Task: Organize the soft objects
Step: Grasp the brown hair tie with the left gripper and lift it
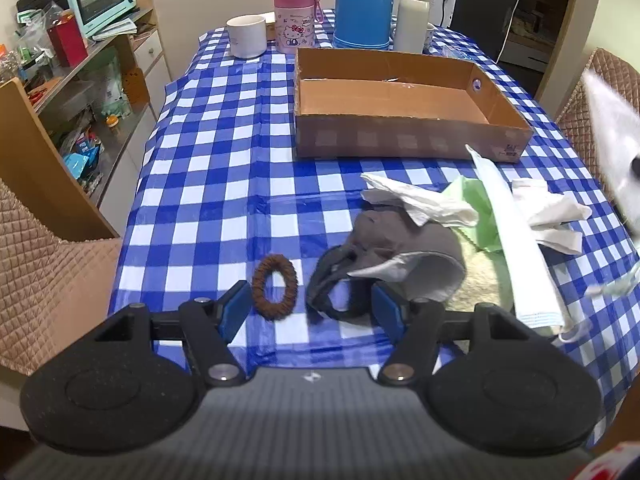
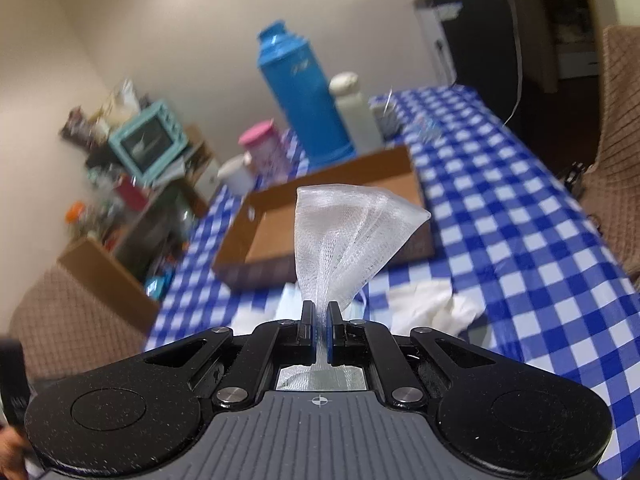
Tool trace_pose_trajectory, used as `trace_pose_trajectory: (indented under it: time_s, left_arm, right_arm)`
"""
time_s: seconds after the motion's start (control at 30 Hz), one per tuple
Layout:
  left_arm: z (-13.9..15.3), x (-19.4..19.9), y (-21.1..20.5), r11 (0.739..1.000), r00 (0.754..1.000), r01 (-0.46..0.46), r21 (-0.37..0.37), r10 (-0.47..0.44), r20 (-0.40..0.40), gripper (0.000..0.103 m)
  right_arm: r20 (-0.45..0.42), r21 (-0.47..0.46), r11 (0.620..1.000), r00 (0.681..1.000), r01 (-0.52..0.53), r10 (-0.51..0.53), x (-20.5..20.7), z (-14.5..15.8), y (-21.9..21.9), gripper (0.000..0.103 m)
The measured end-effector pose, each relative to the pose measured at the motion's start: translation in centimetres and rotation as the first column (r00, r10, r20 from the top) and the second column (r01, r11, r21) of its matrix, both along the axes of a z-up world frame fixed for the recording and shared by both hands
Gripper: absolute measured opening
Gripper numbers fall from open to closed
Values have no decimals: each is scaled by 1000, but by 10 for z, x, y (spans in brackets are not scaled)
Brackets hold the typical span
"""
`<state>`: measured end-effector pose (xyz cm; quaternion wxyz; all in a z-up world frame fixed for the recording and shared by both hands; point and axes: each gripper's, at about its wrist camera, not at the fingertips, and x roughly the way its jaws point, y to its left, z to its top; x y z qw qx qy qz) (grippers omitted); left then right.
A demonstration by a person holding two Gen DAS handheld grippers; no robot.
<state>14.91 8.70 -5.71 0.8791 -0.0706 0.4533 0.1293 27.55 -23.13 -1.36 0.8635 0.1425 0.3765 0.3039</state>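
Grippers at work over a checked tablecloth (image 1: 208,168) during the sorting of soft items. Right gripper (image 2: 319,336): jaws clenched on a gathered corner of a white mesh cloth (image 2: 352,224), which fans out above the pads and hangs clear of the table, presumably so it can be carried to the cardboard box (image 2: 276,224) lying at twelve o'clock in that view. Left gripper (image 1: 312,312): jaws released and spread wide, holding nothing, tilted down at the near edge of the pile. A brown hair tie (image 1: 275,286) lies flat just inside its left finger at eleven o'clock; a dark grey fabric piece (image 1: 384,240), possibly a cap, sits by the right finger at one o'clock. White tissues (image 1: 424,204), a green cloth (image 1: 476,208) and a face mask (image 1: 520,264) remain heaped at two o'clock, all still outside the box (image 1: 400,136), which appears empty. Blur softens the right view, so far details there are uncertain.
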Motion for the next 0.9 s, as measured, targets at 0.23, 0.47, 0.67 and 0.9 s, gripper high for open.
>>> trace_pose_trajectory:
  time_s: [0.23, 0.47, 0.67, 0.9]
  left_arm:
    - [-9, 6, 21, 999, 999, 37, 12, -36, -7, 64]
    - [-34, 17, 42, 998, 997, 63, 29, -61, -50, 64]
    - [-60, 31, 54, 996, 992, 87, -11, -87, -92, 58]
    - [-78, 44, 55, 992, 985, 118, -34, -121, -124, 47]
  right_arm:
    - [87, -12, 995, 991, 104, -102, 0, 21, 7, 5]
    - [32, -111, 981, 988, 156, -154, 13, -1, 23, 5]
    - [20, -149, 972, 984, 179, -178, 20, -14, 27, 5]
    - [21, -167, 966, 981, 196, -195, 31, -14, 27, 5]
